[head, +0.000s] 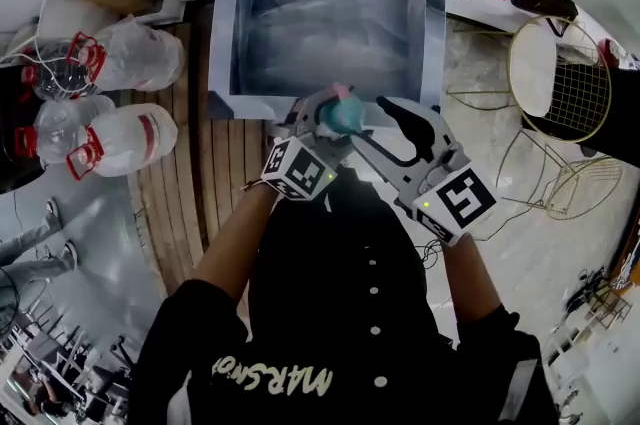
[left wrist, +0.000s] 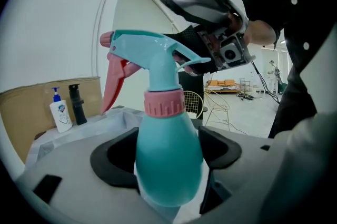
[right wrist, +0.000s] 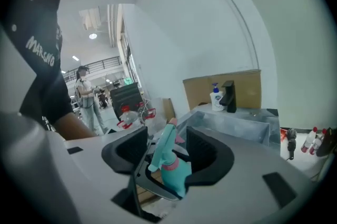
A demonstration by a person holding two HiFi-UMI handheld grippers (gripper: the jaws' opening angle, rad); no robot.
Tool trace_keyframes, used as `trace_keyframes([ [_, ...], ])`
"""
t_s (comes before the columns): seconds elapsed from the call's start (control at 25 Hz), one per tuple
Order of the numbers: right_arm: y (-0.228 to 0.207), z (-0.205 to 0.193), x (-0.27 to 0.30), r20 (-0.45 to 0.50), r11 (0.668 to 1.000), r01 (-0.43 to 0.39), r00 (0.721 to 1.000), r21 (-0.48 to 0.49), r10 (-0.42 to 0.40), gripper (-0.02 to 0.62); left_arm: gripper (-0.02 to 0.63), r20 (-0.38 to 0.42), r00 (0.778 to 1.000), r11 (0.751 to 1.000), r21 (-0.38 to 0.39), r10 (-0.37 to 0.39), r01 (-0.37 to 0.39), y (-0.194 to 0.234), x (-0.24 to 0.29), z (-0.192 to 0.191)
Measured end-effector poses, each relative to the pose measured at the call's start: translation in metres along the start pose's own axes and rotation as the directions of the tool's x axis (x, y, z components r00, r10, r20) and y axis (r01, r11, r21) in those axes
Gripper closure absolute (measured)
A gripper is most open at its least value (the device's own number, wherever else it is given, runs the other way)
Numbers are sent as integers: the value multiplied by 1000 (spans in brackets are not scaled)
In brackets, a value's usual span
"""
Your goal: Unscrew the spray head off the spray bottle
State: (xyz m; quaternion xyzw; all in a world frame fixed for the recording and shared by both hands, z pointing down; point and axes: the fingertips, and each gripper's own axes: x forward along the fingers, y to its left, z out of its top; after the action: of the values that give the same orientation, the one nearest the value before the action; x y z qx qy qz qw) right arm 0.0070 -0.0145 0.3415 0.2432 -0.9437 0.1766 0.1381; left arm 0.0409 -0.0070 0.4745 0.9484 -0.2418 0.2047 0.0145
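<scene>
Presently, left gripper (head: 318, 113) jaws clamped on opaque teal spray bottle (left wrist: 168, 159), pink-collared spray head (left wrist: 152, 54) seated, right gripper (right wrist: 166, 152) jaws parted, gripping nothing.

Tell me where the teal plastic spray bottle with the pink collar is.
Centre of the head view: the spray bottle, clamped in the left gripper, just before the grey sink.

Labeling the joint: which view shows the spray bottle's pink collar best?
Left gripper view: pink collar large, sharp, ridges visible. Right gripper view shows it small; head view hides it under the spray head.
</scene>
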Motion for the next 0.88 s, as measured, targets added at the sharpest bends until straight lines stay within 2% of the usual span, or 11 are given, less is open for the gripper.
trace_keyframes([
  [0.12, 9, -13, 18, -119, 999, -6, 993, -35, 2, 322, 235, -3, 1000, 1000, 5, 9, -9, 0, 0, 1],
  [0.24, 7, -27, 28, -219, 995, 37, 974, -90, -56, 325, 235, -6, 1000, 1000, 9, 11, -10, 0, 1, 1],
  [0.28, 6, -30, 29, -238, 993, 44, 969, -113, -70, 347, 235, -7, 1000, 1000, 7, 10, -10, 0, 1, 1],
  [0.32, 6, -33, 30, -246, 990, 46, 966, -131, -77, 390, 235, -6, 1000, 1000, 5, 9, -9, 0, 1, 1],
  [0.4, 6, -33, 31, -246, 987, 43, 966, -153, -81, 428, 235, -5, 1000, 1000, -1, 6, -6, 1, 2, 1],
  [0.64, 6, -34, 33, -264, 979, 31, 961, -203, -85, 428, 235, -10, 1000, 1000, -5, -3, 3, 3, 3, 0],
  [0.88, 7, -36, 33, -312, 956, -32, 948, -290, -63, 409, 236, -14, 1000, 1000, 0, -12, 12, 2, 3, 1],
])
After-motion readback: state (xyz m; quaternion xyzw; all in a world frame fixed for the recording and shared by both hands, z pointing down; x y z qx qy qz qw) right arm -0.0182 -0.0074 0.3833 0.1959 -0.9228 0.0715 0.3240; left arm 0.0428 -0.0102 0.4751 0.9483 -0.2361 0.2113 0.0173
